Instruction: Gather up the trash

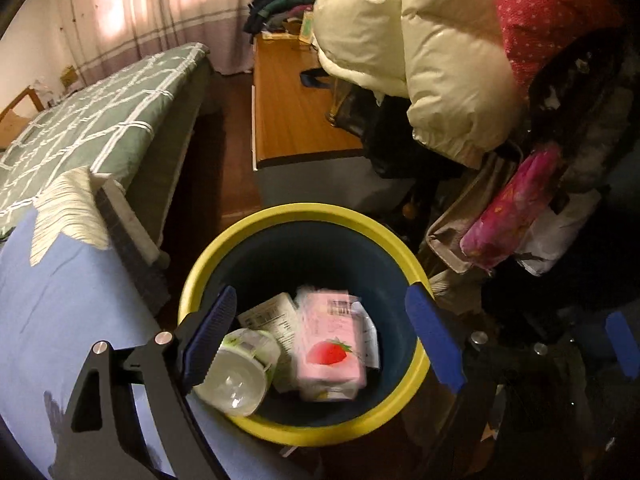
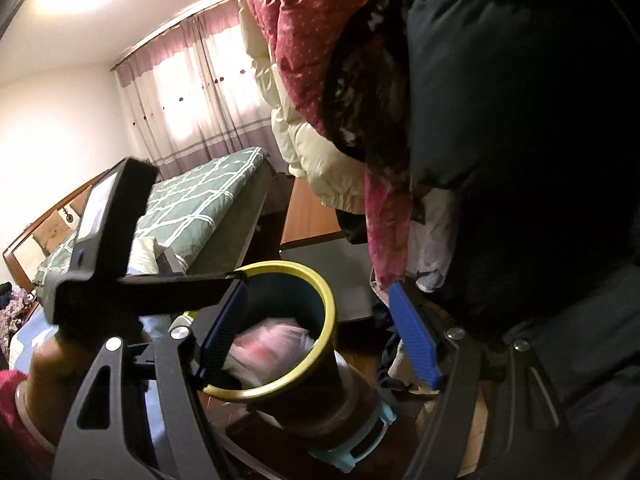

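The left gripper (image 1: pixel 320 340) hung spread wide over the yellow-rimmed bin (image 1: pixel 248 240), gripping nothing. Below its blue pads (image 1: pixel 210 340), inside the bin, lay a pink strawberry carton (image 1: pixel 330 354), a clear plastic cup (image 1: pixel 240 372) and other wrappers. The right gripper (image 2: pixel 320 332) also stood open and empty just beside the bin's rim.

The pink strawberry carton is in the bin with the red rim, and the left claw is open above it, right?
Nearly. The bin's rim is yellow, not red, as the left wrist view shows. The pink strawberry carton does lie inside, with the left claw open above it.
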A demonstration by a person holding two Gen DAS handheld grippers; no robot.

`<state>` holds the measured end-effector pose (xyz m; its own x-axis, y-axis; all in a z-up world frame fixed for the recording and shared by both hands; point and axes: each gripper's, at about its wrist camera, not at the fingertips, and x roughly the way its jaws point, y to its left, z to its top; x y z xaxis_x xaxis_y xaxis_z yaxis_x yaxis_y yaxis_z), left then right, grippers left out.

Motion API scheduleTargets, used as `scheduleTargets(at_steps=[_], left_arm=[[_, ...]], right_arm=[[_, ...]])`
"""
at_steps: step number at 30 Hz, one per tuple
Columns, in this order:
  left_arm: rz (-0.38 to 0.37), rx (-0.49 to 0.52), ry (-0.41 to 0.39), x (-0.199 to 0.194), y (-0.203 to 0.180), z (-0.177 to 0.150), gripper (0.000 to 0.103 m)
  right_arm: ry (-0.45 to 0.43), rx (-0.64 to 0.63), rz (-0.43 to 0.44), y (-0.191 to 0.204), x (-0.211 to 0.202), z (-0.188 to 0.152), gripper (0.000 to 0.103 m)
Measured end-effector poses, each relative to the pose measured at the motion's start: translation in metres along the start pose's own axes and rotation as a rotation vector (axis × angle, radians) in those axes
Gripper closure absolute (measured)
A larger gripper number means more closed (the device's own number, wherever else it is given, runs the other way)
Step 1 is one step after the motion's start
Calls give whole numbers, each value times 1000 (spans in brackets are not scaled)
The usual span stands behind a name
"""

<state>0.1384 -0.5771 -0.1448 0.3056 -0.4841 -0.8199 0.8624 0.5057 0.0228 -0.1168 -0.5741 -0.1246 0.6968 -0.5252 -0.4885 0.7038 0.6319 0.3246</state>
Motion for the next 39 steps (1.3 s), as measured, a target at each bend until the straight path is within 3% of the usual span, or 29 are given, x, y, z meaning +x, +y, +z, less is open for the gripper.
scheduleTargets(at_steps=[5,11,18,24,28,31,39], left_arm=[[88,-51,-124,-58,31,-24,5],[220,-187,-249,-143,89,-73,5],[425,-386,-405,-273,157,-188,5],[624,-597,-452,-359,206,-288,5],[731,-661,-466,-391,219,-331,5],[777,-656,-474,-401,221,-347,5],[769,-658,-473,-396,217,-351,5]], right_arm=[[-5,-19,32,13,-3,0,32],[3,-79,106,45,-9,-4,32],[-15,-188,249,103,-38,2,23],[-12,-282,351,145,-60,-2,21],[-9,-326,387,157,-70,-5,19],[-1,-342,405,163,-78,-9,18],[-12,-361,409,167,-91,-13,17]])
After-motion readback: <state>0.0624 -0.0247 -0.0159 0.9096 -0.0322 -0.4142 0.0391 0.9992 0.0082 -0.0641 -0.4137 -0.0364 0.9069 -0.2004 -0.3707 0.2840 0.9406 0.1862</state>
